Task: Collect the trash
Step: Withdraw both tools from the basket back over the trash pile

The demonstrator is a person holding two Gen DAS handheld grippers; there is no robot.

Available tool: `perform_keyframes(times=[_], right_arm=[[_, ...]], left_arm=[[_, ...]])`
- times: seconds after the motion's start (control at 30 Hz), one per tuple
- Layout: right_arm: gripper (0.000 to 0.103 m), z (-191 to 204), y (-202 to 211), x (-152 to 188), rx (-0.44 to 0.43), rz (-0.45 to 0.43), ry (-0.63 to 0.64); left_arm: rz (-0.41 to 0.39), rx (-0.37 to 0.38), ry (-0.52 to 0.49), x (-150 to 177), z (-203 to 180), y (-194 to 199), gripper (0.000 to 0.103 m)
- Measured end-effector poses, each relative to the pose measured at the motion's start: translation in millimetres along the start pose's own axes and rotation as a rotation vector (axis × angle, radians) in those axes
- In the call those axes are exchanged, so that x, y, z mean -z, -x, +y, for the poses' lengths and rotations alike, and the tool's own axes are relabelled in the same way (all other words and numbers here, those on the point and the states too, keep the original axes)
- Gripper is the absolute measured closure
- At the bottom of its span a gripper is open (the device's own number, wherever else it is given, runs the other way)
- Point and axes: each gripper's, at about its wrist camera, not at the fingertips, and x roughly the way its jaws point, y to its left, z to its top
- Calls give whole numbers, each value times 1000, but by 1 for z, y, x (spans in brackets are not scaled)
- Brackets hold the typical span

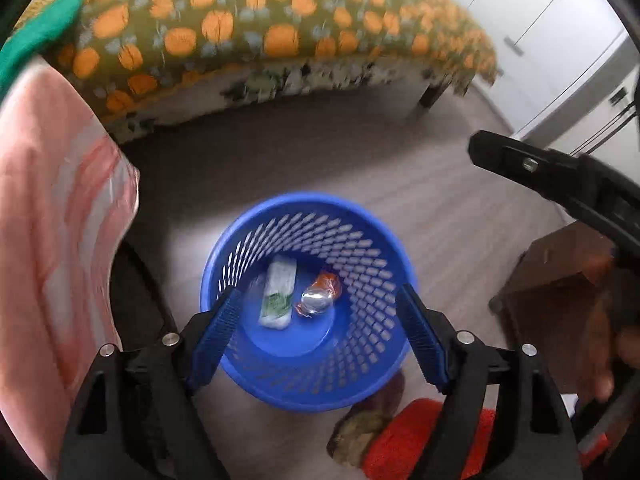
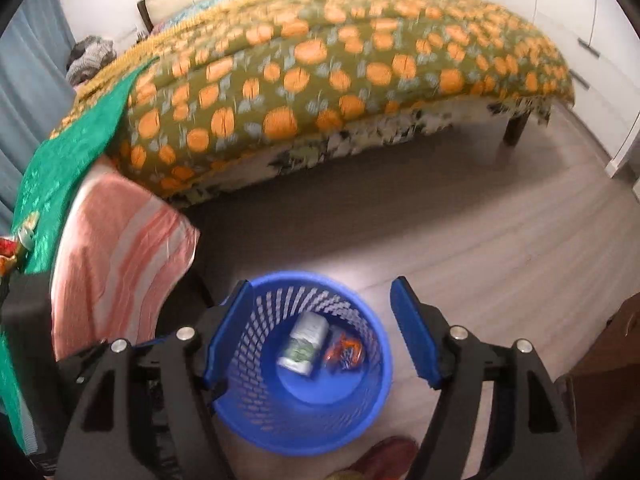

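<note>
Trash [image 1: 298,296] in blue bin [image 1: 360,216], below both grippers' spread fingers [image 1: 222,320]

A bedroom in someone's home.

A low bed [image 2: 320,80] fills the upper half of the frame, spread with an olive quilt [image 2: 360,52] printed in orange rounds, a pillow [image 2: 172,0] at its head in the upper left. White wardrobe doors [image 1: 560,40] line the upper right, grey wood-look flooring [image 2: 480,220] runs below, a pink striped towel [image 2: 120,256] hangs at the left, and a blue plastic wastebasket [image 2: 376,396] stands on the floor near the bottom.
</note>
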Motion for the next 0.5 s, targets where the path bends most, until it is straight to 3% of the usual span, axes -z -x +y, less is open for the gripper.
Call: perform_keyframes(times=[0.13,0.27,0.37,0.5], right_arm=[[13,11,40,-4,-21,-148,13],[7,31,90,-5,-90,-342,20],[4,59,118,-3,-180,-452,90],[5,121,125,18,-188,-449,203]], left_arm=[[-176,10,-30,14,-8,65,5],[-296,7,-58,37,-10,127,5],[-344,5,-76,65,0,165,5],[-345,-52,-43,107,35,196,5]])
